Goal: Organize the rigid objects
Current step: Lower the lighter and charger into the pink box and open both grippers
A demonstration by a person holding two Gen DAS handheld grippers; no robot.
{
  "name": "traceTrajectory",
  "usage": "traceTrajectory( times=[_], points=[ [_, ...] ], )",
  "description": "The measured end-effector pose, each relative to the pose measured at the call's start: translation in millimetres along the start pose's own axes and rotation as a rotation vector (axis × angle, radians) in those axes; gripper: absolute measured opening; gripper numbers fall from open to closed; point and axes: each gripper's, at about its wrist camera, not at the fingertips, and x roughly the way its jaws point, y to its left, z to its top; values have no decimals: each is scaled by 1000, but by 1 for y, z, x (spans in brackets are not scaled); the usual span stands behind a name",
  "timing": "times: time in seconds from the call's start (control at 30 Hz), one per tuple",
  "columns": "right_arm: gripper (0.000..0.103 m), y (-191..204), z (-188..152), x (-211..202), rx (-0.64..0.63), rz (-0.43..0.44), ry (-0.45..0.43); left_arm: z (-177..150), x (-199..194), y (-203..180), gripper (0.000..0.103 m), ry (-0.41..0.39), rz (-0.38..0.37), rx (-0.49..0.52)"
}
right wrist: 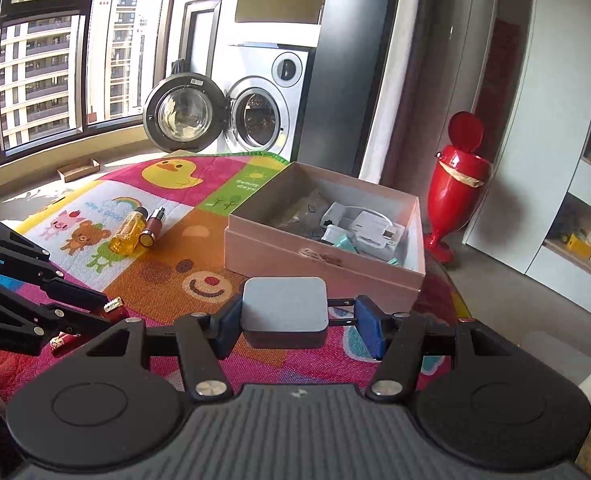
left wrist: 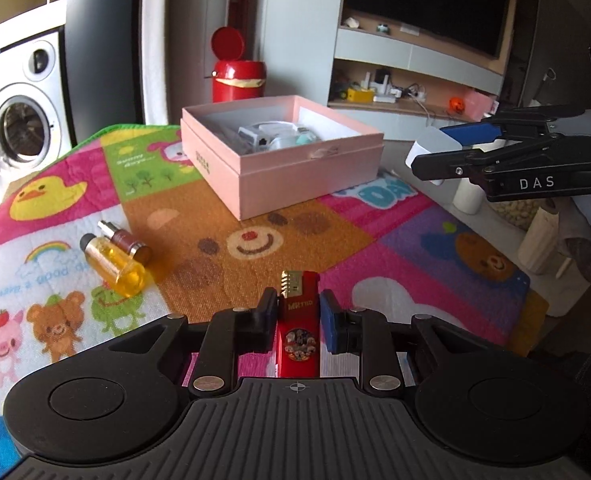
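Left wrist view: the left gripper [left wrist: 298, 312] pinches a red lighter [left wrist: 298, 320] upright between its pads, clear of the patterned mat [left wrist: 235, 284] on the worktop. At about one o'clock from it sits the open pink box [left wrist: 295, 184], already holding white and teal gadgets. The right gripper [right wrist: 291, 320] is clamped on a grey-white power adapter [right wrist: 284, 312], whose prongs point towards its right pad; the box lies just ahead at twelve to one o'clock. Two small bottles, the amber bottle [left wrist: 115, 268] and the maroon bottle [left wrist: 125, 242], lie touching on the mat at ten o'clock, not yet collected. Judging by this, both loads are bound for the box. Carry each over the near wall with room to spare, bring one gripper in at a time so they do not collide, and release low over a free spot inside.
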Motion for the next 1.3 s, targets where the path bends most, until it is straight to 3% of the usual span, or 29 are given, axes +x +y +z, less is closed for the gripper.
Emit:
traceTrajectory(
  times=[0.23,0.37,0.43,0.57,0.77,0.9,1.03,1.13,1.2,1.3],
  points=[
    [59,-36,30,-35,47,-104,-153,105,-7,1,26,-253,23,55],
    [59,-55,62,-17,68,-115,-179,157,46,20,26,-232,17,-46],
    [59,-68,81,9,100,-109,-138,167,89,31,26,-163,25,-116],
    [59,-96,107,90,201,-68,9,157,145,38,27,-59,51,-147],
    [59,-109,122,196,265,-24,194,148,176,41,26,39,36,-138],
    [59,-103,121,235,255,-47,283,139,183,44,26,60,64,-145],
    [61,-101,108,241,300,-35,335,130,165,56,26,67,-15,-246],
    [61,-98,102,221,290,-58,301,118,129,67,26,-3,-11,-303],
    [64,-90,100,195,260,-60,250,109,107,71,26,-46,70,-303],
    [68,-71,96,163,218,-34,175,99,88,70,26,-53,280,-249]
  ],
)
